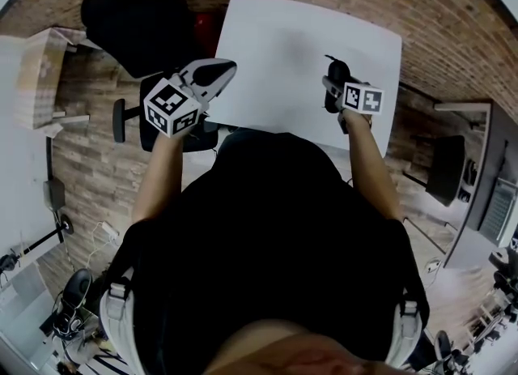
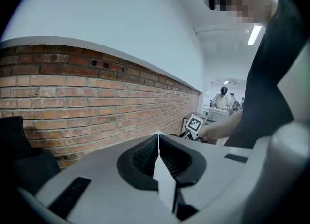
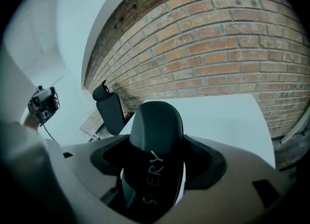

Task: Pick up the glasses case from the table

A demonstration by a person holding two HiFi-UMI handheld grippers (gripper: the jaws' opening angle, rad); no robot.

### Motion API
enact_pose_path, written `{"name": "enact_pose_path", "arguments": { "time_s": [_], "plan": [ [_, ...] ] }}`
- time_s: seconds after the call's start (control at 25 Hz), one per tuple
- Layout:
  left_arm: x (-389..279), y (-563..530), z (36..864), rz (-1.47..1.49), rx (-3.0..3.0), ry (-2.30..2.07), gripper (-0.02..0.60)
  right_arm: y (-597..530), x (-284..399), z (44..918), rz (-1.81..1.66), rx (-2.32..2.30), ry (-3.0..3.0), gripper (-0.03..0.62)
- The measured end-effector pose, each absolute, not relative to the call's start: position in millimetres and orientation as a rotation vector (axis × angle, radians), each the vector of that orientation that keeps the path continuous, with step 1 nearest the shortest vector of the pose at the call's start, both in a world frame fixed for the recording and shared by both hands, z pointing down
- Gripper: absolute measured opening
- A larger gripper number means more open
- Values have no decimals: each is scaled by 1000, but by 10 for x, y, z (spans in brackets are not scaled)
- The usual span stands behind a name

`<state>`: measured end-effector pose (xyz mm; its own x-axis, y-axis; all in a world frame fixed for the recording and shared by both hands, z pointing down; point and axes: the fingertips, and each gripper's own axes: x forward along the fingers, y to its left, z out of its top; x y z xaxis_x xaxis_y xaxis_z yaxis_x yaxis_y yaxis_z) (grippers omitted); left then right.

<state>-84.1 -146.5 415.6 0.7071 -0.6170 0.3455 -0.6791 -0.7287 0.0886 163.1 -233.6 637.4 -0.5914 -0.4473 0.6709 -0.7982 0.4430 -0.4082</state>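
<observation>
Dark, round-ended glasses case (image 3: 155,155) with pale lettering is clamped in the right tool (image 1: 333,82) over the white surface (image 3: 227,121). The left tool (image 2: 158,143) is pressed together, empty. Black chair (image 3: 110,112) and brick wall (image 3: 218,49) beyond.

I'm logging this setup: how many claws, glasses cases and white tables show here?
claws: 2, the left claw and the right claw
glasses case: 1
white table: 1
total: 4
</observation>
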Motion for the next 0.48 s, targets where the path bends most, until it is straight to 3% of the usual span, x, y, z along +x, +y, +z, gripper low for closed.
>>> {"name": "enact_pose_path", "arguments": {
  "time_s": [0.48],
  "plan": [
    [-552,-1271,4057,441,2747,-1011,11,-2101,1778,5615,954,1075,-2403,339]
  ]
}}
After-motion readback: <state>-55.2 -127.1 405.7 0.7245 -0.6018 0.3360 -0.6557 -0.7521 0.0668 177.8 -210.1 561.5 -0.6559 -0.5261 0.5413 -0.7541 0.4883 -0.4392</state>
